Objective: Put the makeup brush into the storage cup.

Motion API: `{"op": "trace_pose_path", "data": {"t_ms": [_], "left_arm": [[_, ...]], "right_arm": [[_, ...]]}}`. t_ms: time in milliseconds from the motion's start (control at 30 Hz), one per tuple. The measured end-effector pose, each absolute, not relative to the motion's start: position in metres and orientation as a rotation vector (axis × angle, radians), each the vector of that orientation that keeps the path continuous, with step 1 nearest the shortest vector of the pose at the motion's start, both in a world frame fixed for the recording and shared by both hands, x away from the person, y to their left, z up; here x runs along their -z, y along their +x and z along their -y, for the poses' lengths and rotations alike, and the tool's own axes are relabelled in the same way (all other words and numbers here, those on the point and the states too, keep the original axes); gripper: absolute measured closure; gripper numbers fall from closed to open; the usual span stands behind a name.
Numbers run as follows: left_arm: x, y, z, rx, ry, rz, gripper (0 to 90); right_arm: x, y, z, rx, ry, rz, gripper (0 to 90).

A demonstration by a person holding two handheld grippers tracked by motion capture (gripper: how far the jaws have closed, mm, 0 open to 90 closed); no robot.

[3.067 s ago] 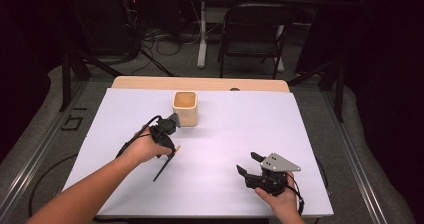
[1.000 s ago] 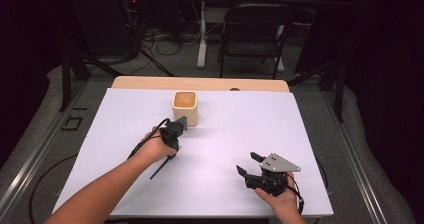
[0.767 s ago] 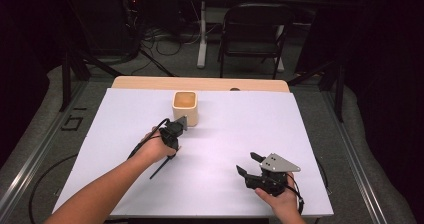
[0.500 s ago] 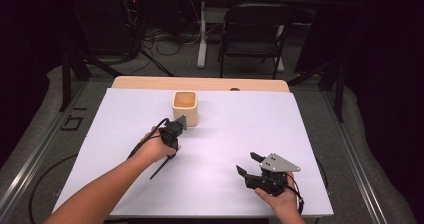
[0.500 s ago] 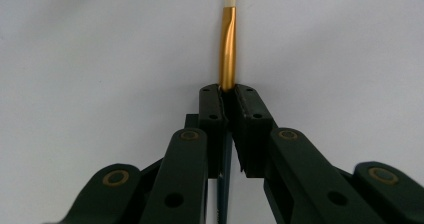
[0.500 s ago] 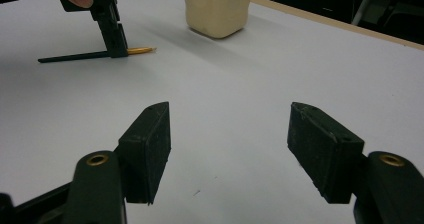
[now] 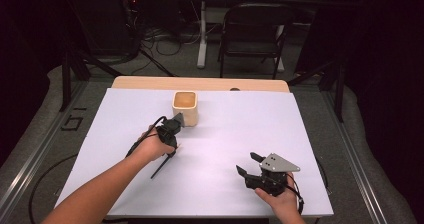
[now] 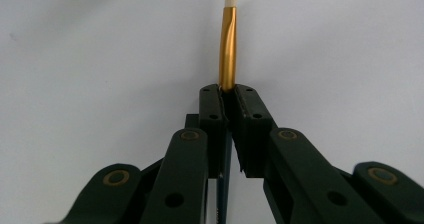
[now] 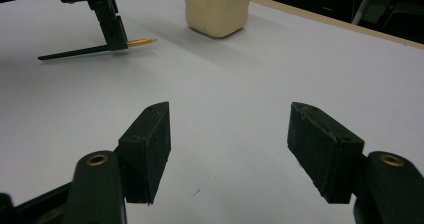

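Left gripper view: unmarked gold-ferruled brush point(image 8: 228, 44) (jaws clamped)

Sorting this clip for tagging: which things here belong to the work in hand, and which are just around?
In the job:
- brush, clamped in the left gripper
- beige cup just beyond it

Just around:
- right gripper, fingers apart, holding nothing
- folding chair behind the table
- cables on the floor
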State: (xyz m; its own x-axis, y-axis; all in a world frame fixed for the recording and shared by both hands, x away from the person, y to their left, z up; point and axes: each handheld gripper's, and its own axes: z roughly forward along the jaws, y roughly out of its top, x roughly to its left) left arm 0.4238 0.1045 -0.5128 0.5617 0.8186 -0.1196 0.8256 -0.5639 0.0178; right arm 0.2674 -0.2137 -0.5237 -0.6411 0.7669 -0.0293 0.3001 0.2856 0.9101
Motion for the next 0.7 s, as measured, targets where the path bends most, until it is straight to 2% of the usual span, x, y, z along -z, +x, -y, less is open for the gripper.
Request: {"op": "trace_pose_path", "data": {"t_ms": [700], "left_arm": [[0.482,0.42,-0.115,0.159,2.533,-1.385,83.4]], "right_arm": [[0.524,0.267,0.213,-1.323,0.959,-2.101,33.6]]}}
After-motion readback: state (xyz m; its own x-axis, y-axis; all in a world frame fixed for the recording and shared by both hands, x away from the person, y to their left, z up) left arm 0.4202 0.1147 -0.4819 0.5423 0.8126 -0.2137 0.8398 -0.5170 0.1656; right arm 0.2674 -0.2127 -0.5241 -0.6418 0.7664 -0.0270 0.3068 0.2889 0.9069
